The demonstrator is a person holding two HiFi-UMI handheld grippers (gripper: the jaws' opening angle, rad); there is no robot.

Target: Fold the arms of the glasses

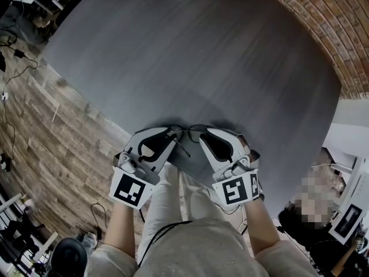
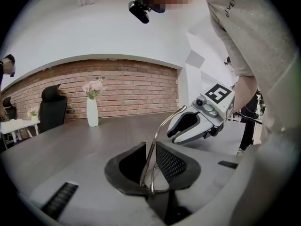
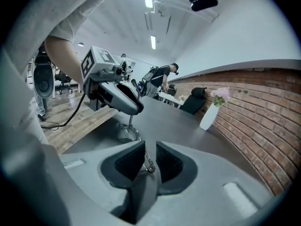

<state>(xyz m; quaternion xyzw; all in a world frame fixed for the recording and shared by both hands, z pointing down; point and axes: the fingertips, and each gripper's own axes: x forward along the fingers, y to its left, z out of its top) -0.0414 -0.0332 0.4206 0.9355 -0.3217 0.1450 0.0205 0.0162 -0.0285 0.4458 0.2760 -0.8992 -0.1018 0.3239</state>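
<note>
Beige short-sleeved T-shirt (image 1: 202,248), pale trousers (image 1: 164,206); white, black-padded left gripper (image 1: 170,135) and right gripper (image 1: 203,136) bear black-and-white marker cubes (image 1: 128,190).

Head view steeply overhead; gripper views close, face-to-face.

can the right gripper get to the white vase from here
Probably not: the vase stands at the far edge of the table, and the right gripper is at the near edge, with the glasses between its jaws.
</note>
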